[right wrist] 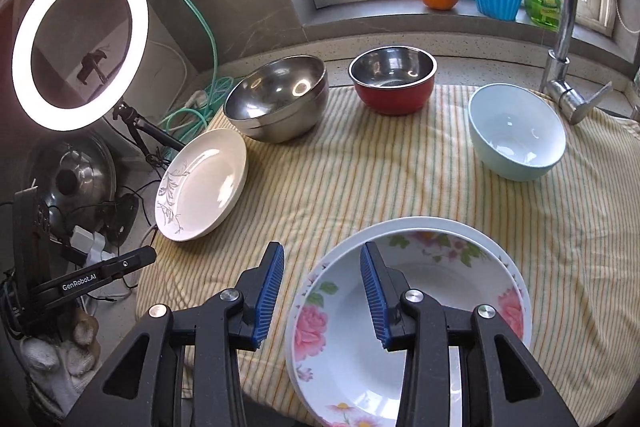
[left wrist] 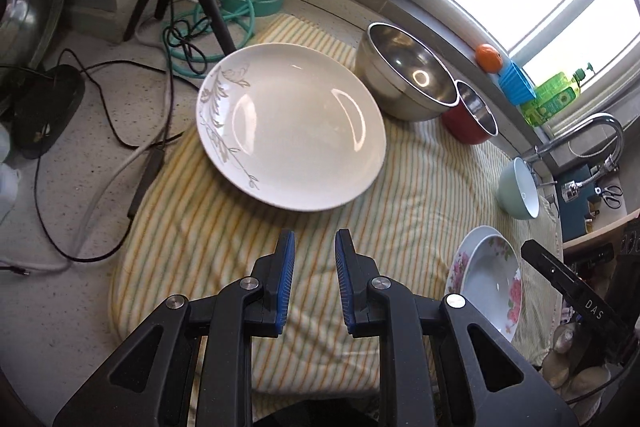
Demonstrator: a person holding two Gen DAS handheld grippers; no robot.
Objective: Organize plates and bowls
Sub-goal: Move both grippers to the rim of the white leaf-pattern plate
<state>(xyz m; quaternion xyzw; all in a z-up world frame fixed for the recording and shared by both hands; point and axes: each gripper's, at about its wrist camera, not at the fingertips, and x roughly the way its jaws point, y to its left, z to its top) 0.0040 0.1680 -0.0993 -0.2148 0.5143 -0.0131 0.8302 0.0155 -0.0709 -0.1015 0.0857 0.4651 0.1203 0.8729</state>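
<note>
The left tool (left wrist: 315, 243) hovers over the striped cloth (left wrist: 420, 195) near the desk's front edge, its jaws narrow with nothing between them. The right tool (right wrist: 322, 259) stands half open above the rim of the flowered plate (right wrist: 400, 347), which is stacked on a plain plate at the front edge; the pads are not pressing it. Farther in, toward the left edge, lies the leaf-patterned plate (left wrist: 292, 127). Along the back edge stand the steel bowl (right wrist: 278, 97), the red bowl (right wrist: 394, 81) and the pale green bowl (right wrist: 518, 131).

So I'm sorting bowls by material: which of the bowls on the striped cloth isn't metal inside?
The pale blue-green bowl nearest the faucet: its inside is glossy white, while the big steel bowl and the red-sided bowl are both shiny metal inside.
</note>
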